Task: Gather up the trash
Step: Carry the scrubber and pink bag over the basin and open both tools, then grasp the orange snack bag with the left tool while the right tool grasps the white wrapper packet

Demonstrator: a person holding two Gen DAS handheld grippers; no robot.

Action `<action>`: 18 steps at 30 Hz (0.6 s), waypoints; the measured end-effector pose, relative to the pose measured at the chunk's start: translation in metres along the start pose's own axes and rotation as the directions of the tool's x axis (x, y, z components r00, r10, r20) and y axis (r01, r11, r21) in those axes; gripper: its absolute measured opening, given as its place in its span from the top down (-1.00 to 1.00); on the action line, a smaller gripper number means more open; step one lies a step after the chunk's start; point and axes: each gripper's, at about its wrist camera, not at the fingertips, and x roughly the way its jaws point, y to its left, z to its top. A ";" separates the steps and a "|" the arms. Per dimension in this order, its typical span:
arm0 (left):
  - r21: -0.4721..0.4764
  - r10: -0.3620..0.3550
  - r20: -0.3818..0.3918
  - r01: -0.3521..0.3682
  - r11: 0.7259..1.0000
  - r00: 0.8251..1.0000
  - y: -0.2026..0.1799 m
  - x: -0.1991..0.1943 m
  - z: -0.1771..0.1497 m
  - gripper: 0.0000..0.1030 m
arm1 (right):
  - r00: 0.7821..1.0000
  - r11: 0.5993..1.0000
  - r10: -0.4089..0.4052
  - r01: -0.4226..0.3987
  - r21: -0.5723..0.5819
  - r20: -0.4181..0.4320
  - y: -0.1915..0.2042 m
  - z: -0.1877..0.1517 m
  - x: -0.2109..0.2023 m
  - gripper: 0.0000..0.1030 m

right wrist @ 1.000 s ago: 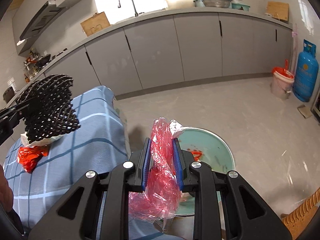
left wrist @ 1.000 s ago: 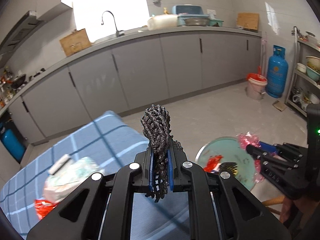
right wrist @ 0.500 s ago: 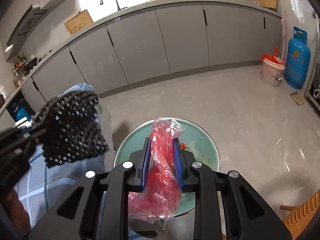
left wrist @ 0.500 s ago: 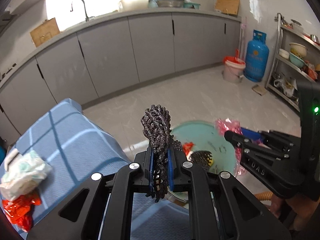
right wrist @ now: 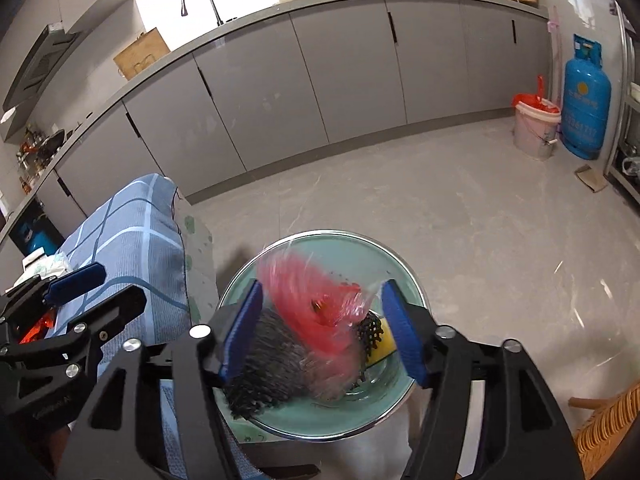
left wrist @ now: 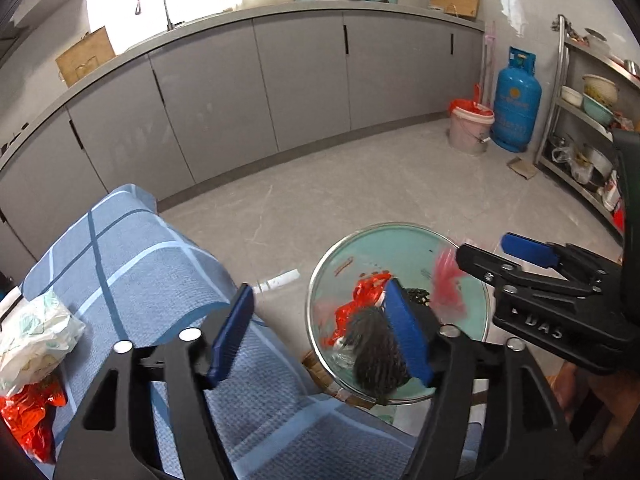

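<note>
Grey-cabinet kitchen w/ pale tile floor; a table under a blue checked cloth sits near left, and a green basin stands just right of it, lower down. Both grippers hang over the basin. The left gripper has its jaws opening, wide apart, nothing pinched; the black mesh is blurred, dropping into the basin beside the right pad. The right gripper is also opening, and the pink plastic bag is a blur between the pads, not gripped, falling onto the mesh. Probable risk: the bag is light and could drift or catch on a pad, landing over the rim or on the floor; mesh near the basin's near edge might hang over it. More trash is left on the cloth, far left: a white wrapper and a red wrapper. The left view shows those clearly, the right view barely. Only the right view shows a yellow thing in the basin, partly under the mesh.
</note>
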 end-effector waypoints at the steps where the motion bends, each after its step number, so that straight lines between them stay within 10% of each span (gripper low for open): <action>1: -0.006 0.004 0.002 -0.004 1.000 1.000 0.002 -0.001 0.001 -0.48 | 1.000 1.000 0.001 -0.001 0.003 0.002 0.000 0.000 -0.001 -0.34; 18: -0.073 0.114 0.047 -0.110 0.991 0.992 0.046 -0.040 -0.003 -0.74 | 0.999 0.999 0.034 -0.033 -0.036 0.008 0.029 0.002 -0.017 -0.50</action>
